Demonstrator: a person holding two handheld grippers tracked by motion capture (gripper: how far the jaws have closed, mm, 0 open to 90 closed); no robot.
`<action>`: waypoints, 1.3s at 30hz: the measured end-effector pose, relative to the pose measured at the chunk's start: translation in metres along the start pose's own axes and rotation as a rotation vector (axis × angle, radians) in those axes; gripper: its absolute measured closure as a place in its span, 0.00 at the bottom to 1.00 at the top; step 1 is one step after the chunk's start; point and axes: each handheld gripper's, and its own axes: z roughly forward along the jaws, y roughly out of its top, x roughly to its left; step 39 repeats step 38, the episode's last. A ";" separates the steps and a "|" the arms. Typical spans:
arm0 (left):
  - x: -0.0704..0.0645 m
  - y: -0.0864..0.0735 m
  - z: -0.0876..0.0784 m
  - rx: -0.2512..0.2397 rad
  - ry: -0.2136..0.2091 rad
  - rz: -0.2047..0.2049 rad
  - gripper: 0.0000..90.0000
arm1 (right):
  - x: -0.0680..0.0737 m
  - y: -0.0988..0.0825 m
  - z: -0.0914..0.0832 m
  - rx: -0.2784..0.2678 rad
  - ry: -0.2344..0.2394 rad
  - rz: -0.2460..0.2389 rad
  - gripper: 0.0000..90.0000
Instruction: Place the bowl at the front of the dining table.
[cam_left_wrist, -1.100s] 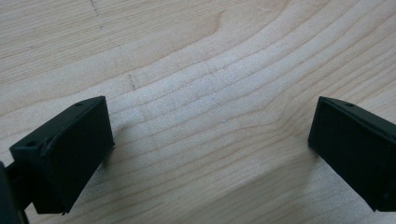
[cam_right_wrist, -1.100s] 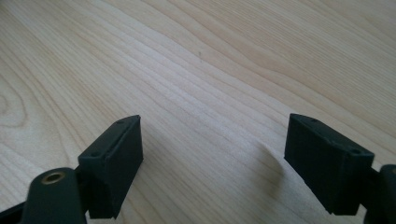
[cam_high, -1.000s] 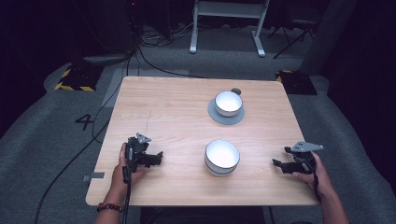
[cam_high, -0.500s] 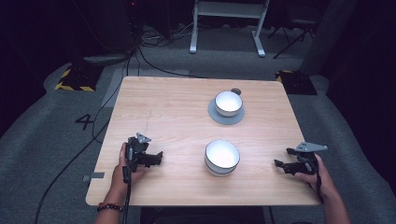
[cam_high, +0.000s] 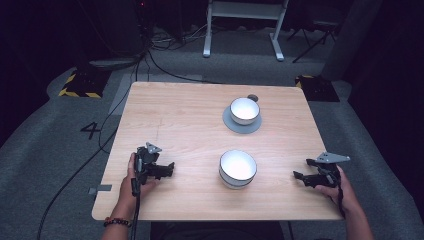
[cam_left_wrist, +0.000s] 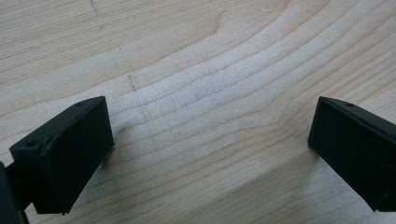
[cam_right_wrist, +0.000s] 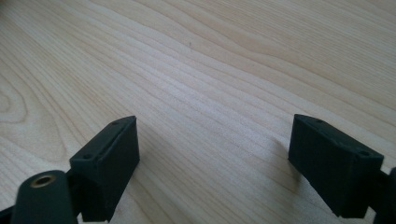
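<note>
Shifted slightly toward the table's right edge: right gripper (cam_high: 303, 176), jaws wide, holding nothing. Left gripper (cam_high: 167, 170): unmoved near the front left, jaws wide, apparently resting on bare table (cam_high: 180, 115). Near bowl (cam_high: 238, 168): between both grippers. Far bowl (cam_high: 244, 110): on grey saucer (cam_high: 229, 123).

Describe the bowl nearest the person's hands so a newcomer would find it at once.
On the wooden table, look at the near half, about midway between the left gripper and the right gripper. The near bowl stands there, white inside, straight on the wood. The far bowl sits on a grey saucer.
</note>
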 end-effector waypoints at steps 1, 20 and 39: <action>0.000 0.000 0.000 0.001 -0.001 0.001 0.00 | 0.000 0.000 0.000 -0.001 0.000 0.000 0.18; 0.000 0.000 0.000 -0.001 0.000 0.004 0.00 | 0.000 0.001 0.001 -0.004 0.010 -0.010 0.18; 0.001 0.001 0.001 0.001 0.000 0.009 0.00 | 0.001 0.001 0.001 -0.004 0.017 -0.015 0.19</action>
